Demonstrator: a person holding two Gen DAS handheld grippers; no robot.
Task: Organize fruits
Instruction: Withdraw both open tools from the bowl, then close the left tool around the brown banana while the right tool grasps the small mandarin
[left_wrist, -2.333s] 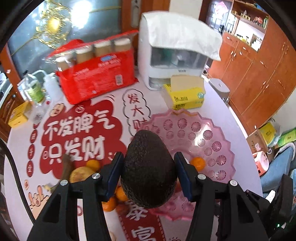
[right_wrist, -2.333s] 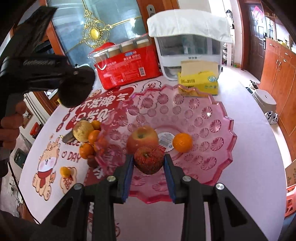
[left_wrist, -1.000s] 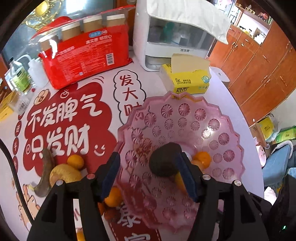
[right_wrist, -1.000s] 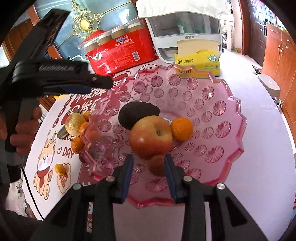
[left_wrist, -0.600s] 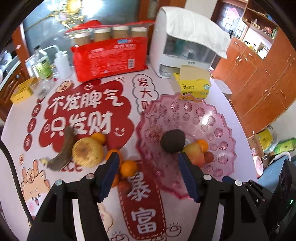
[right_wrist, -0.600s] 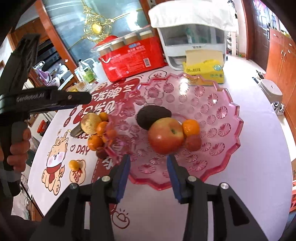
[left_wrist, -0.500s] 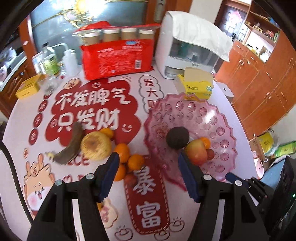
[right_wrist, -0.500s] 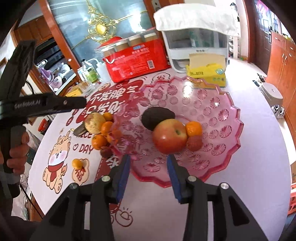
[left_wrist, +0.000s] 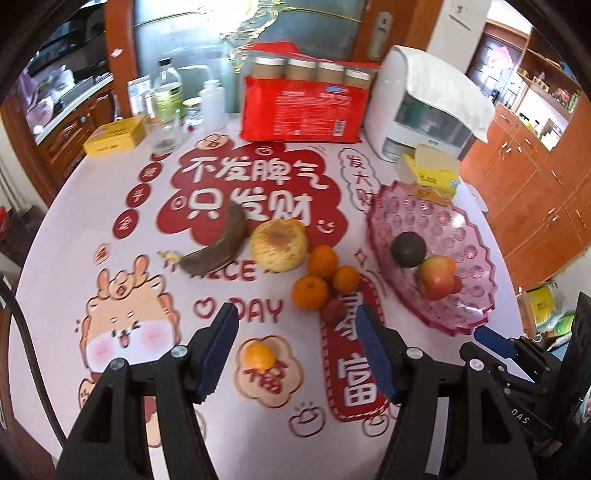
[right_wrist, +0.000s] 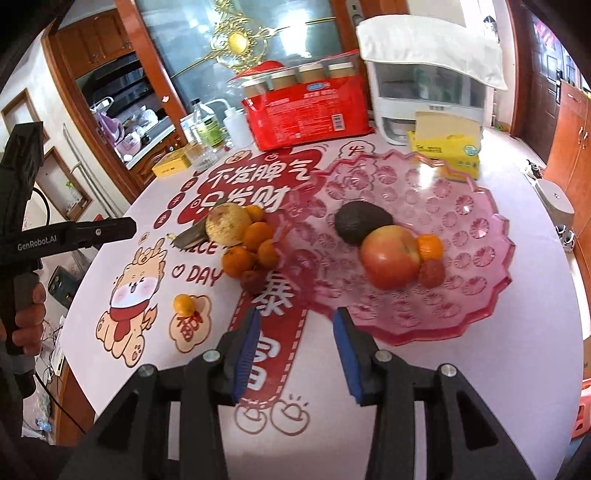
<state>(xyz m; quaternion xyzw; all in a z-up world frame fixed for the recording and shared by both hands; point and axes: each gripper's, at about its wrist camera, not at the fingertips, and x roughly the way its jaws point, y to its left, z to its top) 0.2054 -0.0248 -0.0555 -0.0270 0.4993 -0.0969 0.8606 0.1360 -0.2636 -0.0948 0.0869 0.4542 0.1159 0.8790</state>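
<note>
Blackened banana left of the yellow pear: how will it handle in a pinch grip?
The banana looks overripe with dark skin, so probably soft and easily squashed. Its curved, elongated shape likely won't roll. It lies touching the pear, so lifting may nudge that.

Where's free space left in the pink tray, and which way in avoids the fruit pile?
Pink tray: near and right-hand parts are bare, as is the back by the tissue box. The middle is crowded: avocado, apple, tangerine, small red fruit. The tray's left rim is tight against the orange pile.

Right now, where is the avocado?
In both views the avocado lies in the pink bowl, touching the apple on its far left side.
</note>
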